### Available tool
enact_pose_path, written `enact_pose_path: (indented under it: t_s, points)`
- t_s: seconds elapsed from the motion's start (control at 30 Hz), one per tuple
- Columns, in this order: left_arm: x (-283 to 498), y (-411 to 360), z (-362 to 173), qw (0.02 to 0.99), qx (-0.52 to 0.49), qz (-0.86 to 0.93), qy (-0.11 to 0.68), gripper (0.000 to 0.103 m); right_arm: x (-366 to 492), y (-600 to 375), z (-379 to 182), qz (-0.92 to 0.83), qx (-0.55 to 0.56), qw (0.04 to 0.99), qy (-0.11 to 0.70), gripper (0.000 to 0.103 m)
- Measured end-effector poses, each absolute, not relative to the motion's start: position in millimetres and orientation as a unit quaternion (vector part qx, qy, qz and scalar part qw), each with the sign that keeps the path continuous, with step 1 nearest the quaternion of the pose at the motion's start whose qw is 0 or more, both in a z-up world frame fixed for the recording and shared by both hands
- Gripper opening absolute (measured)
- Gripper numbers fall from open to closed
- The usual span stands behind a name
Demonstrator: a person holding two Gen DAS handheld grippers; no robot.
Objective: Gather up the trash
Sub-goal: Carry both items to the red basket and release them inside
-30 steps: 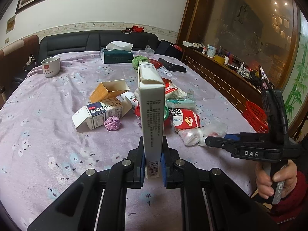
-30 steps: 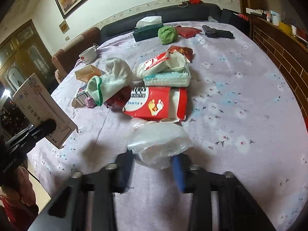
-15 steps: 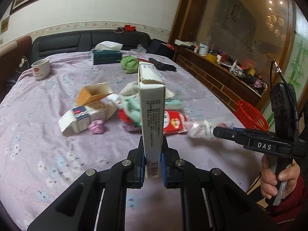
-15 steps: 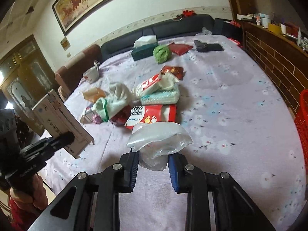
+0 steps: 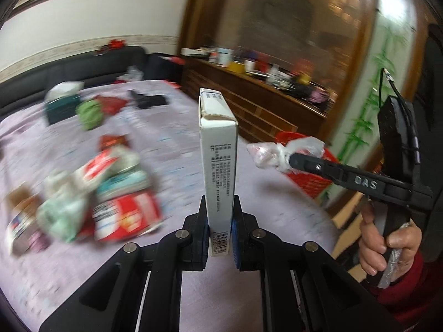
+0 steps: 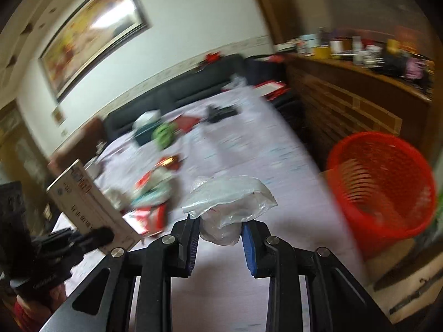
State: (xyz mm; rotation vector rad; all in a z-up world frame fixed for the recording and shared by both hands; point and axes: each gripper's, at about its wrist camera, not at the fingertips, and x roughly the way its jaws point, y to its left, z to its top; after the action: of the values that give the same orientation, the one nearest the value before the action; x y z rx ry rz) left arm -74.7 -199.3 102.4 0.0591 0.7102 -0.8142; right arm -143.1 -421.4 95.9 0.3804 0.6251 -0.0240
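Note:
My left gripper is shut on a tall white carton box, held upright above the purple tablecloth. My right gripper is shut on a crumpled clear plastic bag; the left wrist view shows that bag at the tip of the right gripper, lifted off the table. A red mesh basket stands off the table's right edge, to the right of the bag. The white box shows at the left in the right wrist view.
A blurred heap of wrappers and packets lies on the table at the left. Farther back are a green ball, a teal tissue box and a black object. A wooden sideboard runs behind the basket.
Both grippers have swung to the right with their loads. The plastic bag has risen off the table, and the red basket has come into full view on the right.

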Motion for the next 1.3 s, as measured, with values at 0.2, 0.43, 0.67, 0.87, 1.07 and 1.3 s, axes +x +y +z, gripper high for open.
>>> enact_pose_path:
  t_s: [0.2, 0.43, 0.67, 0.87, 1.07, 1.3]
  points:
    - [-69, -292, 113, 0.819, 0.034, -0.46, 0.342, 0.012, -168, -507, 108, -0.088, 0.236, 0.928, 0.276, 0.03]
    - [-53, -388, 108, 0.782, 0.034, -0.506, 0.363, 0.013, -183, -587, 105, -0.146, 0.283, 0.911, 0.261, 0.03]
    - [-42, -459, 92, 0.757, 0.028, -0.524, 0.39, 0.013, -174, -618, 87, -0.159, 0.304, 0.898, 0.277, 0.035]
    - [-32, -462, 80, 0.767, 0.018, -0.502, 0.399, 0.061, -175, -633, 79, -0.179, 0.312, 0.89, 0.281, 0.053]
    - [-36, -437, 84, 0.78, 0.021, -0.49, 0.389, 0.061, -184, -628, 80, -0.173, 0.318, 0.892, 0.27, 0.053]
    - [-53, -373, 90, 0.811, 0.03, -0.452, 0.37, 0.062, -176, -590, 81, -0.134, 0.292, 0.903, 0.285, 0.053]
